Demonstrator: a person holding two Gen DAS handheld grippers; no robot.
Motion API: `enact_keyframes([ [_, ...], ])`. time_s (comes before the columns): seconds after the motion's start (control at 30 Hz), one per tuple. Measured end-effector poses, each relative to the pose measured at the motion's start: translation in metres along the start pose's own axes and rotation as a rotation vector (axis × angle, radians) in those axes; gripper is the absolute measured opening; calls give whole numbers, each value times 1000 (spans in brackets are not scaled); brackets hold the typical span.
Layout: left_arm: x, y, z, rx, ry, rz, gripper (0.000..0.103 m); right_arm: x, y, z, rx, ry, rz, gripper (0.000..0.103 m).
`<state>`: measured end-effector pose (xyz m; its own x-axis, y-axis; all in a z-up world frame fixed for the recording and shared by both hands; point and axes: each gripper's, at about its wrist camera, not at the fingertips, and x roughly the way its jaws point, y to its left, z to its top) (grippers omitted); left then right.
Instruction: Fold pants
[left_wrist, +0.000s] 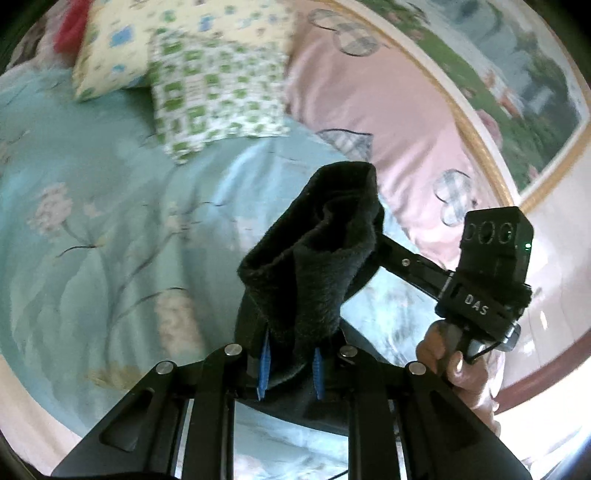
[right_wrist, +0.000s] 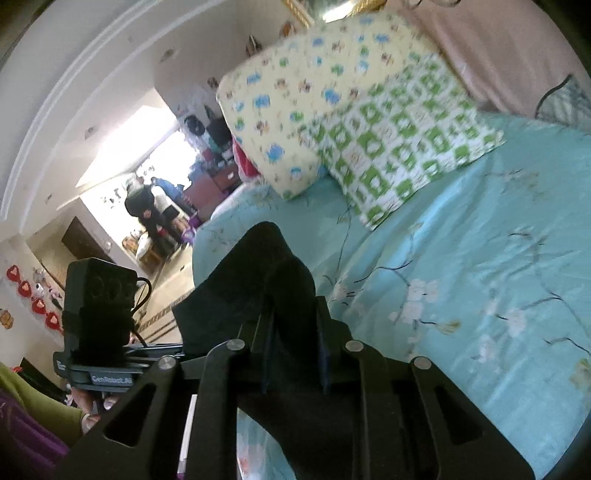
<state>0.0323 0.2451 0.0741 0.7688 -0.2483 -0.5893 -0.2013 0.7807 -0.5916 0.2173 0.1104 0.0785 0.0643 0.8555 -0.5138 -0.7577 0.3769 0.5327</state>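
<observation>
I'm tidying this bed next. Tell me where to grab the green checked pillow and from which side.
Take the green checked pillow by its near corner, coming in from the foot of the bed over the bare blue bedspread. That corner points out toward this side, nothing lying on it, while its far end leans on the yellow pillow. Both hand-held grippers are full of dark pants, so free one first.

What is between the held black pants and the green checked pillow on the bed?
In the right wrist view, only bare floral turquoise bedspread lies between the black pants and the green checked pillow; the left wrist view agrees.
</observation>
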Motion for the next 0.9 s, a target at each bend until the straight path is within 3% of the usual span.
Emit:
enact_keyframes([
  [0.4, 18, -89, -37, 166, 65, -84, 17, -102, -16, -48, 76, -159, -28, 19],
  [0.9, 55, -153, -87, 311, 170, -88, 17, -166, -51, -113, 188, -268, -49, 19],
])
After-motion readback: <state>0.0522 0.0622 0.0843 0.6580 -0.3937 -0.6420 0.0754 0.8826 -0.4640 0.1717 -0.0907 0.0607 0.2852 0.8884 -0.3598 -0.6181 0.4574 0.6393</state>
